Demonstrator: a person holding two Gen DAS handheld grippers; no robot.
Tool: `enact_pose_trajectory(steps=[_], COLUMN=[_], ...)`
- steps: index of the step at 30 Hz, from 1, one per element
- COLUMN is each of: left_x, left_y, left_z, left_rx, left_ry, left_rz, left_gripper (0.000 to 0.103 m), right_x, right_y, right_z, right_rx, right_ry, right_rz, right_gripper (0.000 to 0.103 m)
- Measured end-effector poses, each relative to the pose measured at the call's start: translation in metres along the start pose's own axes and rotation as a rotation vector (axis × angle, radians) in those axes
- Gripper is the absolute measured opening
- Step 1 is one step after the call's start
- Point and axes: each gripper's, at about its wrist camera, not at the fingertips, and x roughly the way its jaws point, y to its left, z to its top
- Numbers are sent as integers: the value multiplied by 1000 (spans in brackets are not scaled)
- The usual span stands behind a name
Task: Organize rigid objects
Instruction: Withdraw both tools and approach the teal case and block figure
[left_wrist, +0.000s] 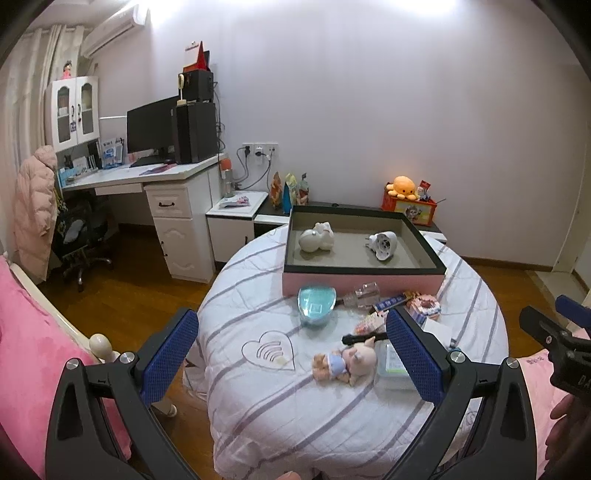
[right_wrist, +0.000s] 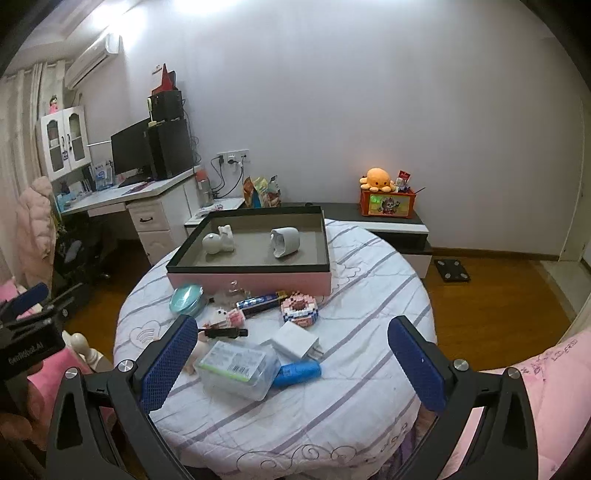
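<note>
Two grippers, left (left_wrist: 291, 354) and right (right_wrist: 291, 360), jaws wide, empty; the doll (left_wrist: 345, 363) suits a centred grasp, then the tray (left_wrist: 364, 275) at twelve o'clock.

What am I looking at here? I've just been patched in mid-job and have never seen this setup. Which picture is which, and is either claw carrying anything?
There is no robot arm: a person holds a two-finger claw in each hand, each with a fisheye camera looking out along its blue-padded fingers. One picture is from the left claw, the other from the right claw. Both are open and hold nothing.

Ahead is a round table under a striped cloth. At its far side sits a pink-sided tray already containing a white figurine and a white cup-shaped piece on its side. Still loose on the cloth: a teal dish, a small doll, a clear plastic box, a white charger, a blue tube and a pink block model.
</note>
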Motion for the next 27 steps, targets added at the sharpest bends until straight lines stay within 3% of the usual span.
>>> enact_pose_trajectory(steps=[18,27], left_x=[27,89], left_y=[-1,-1], left_z=[-6,-2], left_rx=[-4,-2], left_ry=[79,189], left_rz=[-17,-23], left_gripper=[103,103], right_x=[18,62], right_y=[-3,-7], right_z=[-2,10], right_rx=[-5,-37], right_ry=[57,129], right_rz=[10,-13], right_gripper=[103,103])
